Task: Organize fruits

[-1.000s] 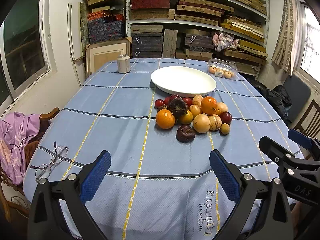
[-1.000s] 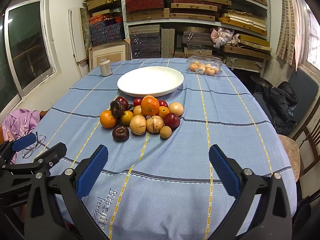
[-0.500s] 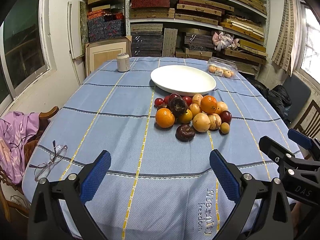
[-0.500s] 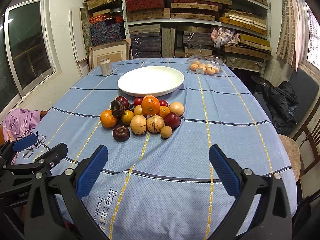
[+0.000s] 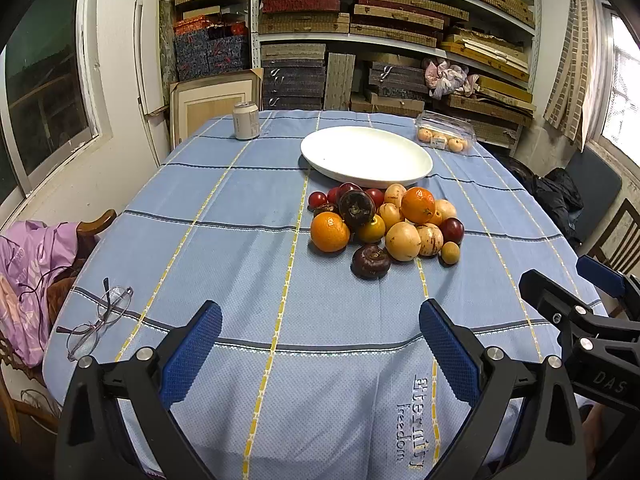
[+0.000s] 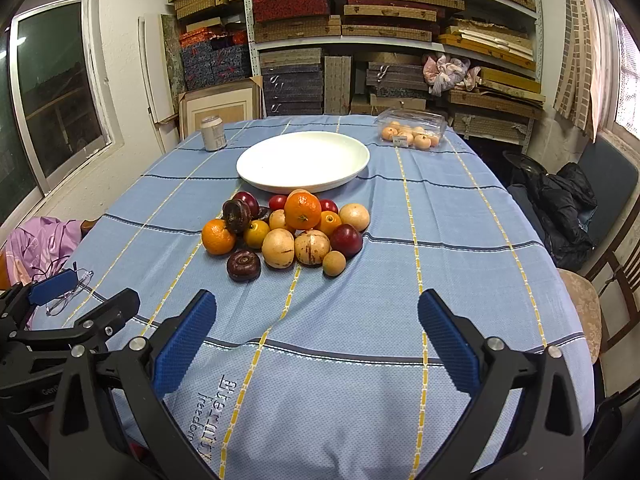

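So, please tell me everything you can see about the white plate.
The plate is large, round, plain white and shallow, with a low raised rim; it looks like glazed ceramic or plastic. It is empty and sits flat on the blue tablecloth, past the fruit pile, whose far fruits lie close against its near edge. Neither gripper touches it.

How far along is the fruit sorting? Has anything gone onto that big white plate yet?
Nothing looks done yet: the white plate is bare, and the fruit pile sits heaped on the tablecloth just in front of it. Nothing is in hand either; the left hand-held gripper and right hand-held gripper are both open and empty, short of the pile. The whole sorting job is left.
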Demonstrator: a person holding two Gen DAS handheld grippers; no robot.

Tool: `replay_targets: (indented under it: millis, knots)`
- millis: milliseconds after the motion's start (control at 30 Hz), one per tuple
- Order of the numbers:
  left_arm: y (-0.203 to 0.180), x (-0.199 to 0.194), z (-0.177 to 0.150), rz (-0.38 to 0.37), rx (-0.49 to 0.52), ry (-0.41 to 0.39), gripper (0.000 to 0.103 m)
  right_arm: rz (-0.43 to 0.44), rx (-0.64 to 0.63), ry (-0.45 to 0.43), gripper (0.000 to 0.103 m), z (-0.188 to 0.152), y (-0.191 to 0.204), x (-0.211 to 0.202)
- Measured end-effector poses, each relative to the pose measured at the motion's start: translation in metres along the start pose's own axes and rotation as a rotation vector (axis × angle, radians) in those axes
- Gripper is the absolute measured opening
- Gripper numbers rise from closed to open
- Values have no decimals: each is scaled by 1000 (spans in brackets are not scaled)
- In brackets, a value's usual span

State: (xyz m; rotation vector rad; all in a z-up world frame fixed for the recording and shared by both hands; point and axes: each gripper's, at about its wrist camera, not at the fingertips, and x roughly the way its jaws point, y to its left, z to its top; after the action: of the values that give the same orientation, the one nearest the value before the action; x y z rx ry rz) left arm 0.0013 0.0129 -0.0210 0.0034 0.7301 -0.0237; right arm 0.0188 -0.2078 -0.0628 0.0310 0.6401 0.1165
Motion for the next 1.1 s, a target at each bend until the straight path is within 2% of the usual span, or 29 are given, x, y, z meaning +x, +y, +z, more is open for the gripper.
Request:
replay_targets:
  millis: [1100]
  knots:
    - [0, 3, -1, -7, -6, 18, 100, 0, -2, 3, 99, 0, 3, 2]
